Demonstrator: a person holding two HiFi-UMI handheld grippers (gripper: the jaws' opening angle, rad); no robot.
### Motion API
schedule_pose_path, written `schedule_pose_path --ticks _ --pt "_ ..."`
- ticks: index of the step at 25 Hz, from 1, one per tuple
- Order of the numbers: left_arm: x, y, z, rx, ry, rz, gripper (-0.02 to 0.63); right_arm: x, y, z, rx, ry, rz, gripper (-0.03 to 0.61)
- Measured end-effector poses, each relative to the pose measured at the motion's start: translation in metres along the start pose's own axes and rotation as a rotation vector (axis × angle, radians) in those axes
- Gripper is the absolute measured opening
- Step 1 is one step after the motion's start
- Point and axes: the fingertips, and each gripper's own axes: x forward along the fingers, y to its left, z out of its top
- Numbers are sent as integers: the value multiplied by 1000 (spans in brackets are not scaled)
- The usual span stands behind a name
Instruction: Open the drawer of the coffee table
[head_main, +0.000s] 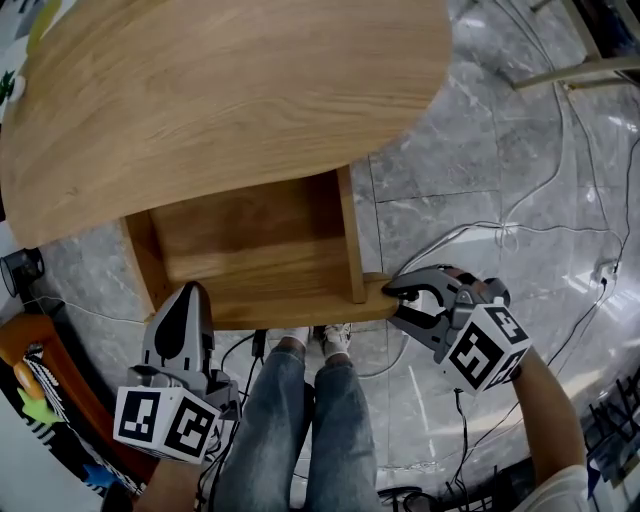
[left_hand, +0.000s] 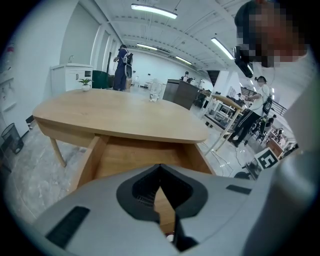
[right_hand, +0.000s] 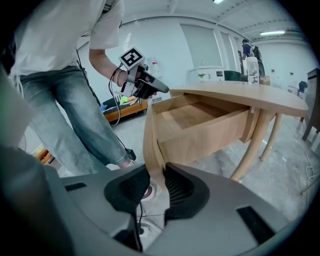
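A: Head view: where's the drawer (head_main: 250, 250)?
B: Pulled out from under the coffee table (head_main: 220, 90), toward the person (head_main: 310, 420).
A: Left gripper view?
B: The left gripper (left_hand: 160, 166) has its tips together, holding nothing, facing the table.
A: Right gripper view?
B: The right gripper (right_hand: 156, 184) clamps the drawer's front panel (right_hand: 151, 140), beside the table

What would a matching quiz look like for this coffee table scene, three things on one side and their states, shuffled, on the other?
Things:
1. drawer
2. left gripper
3. right gripper

States:
A. jaws together, holding nothing
B. clamped on the end of the front panel
C. pulled out from under the tabletop, nothing inside

Pairs: 1-C, 2-A, 3-B
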Motion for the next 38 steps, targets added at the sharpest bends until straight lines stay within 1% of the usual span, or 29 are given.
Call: schedule_pose_path --ticks 5,11,19,27,31,34,38 --pt "10 9 -1 -17 9 5 -9 9 -10 -9 -6 35 12 95" --pt "1 12 -4 -22 4 6 -9 17 -1 -23 -42 83 0 101" --pt "2 17 -13 -36 18 9 -9 35 -3 -44 -81 127 -4 117" --pt "2 14 -17 -39 26 7 -9 36 -2 -46 -49 124 -1 127" --pt "1 12 -10 -44 12 4 -9 36 -4 -49 -24 160 5 139" --pt "-4 12 -3 -45 1 3 -9 37 -4 -51 -16 200 -16 143" --pt "-12 12 15 -27 -33 2 -9 30 -1 -47 3 240 -26 141"
